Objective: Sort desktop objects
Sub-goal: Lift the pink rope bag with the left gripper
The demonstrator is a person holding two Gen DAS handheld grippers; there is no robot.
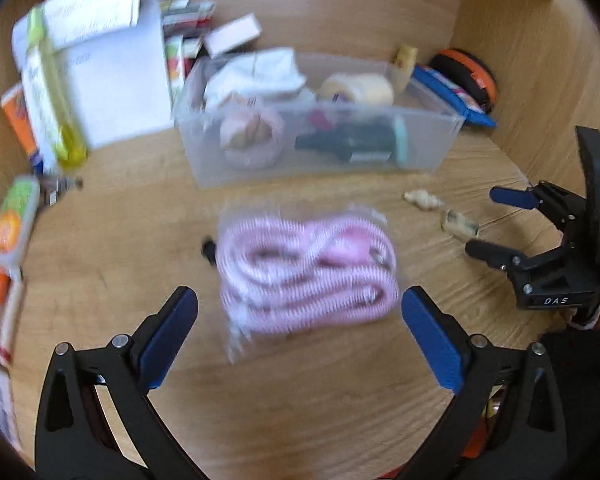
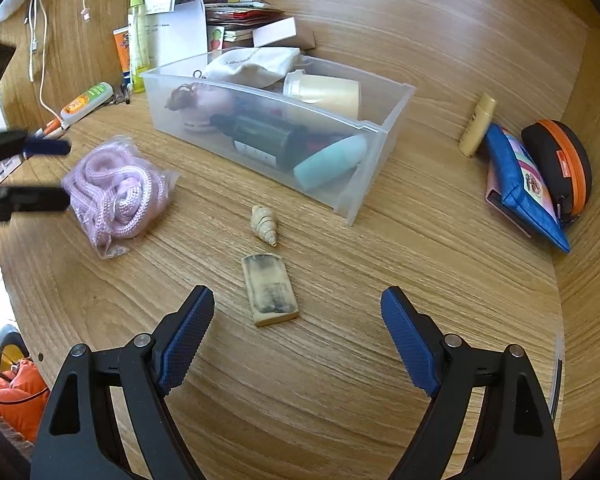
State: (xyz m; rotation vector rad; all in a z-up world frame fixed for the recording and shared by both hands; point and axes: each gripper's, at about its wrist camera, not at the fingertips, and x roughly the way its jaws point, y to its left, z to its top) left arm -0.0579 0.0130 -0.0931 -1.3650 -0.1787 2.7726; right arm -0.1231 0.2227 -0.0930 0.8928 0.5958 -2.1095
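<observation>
A pink rope in a clear bag lies on the wooden desk, just ahead of my open, empty left gripper; it also shows in the right wrist view. A clear plastic bin behind it holds a dark bottle, a cream jar, a white cloth and a pink item; in the right wrist view the bin also holds a teal tube. My right gripper is open and empty, just short of a worn beige eraser. A small shell-like piece lies beyond it.
Papers, boxes and a yellow-green bottle stand at the back left. Pens and an orange-green tube lie at left. A cream tube, a blue pouch and an orange-black case sit at right. White cables hang at far left.
</observation>
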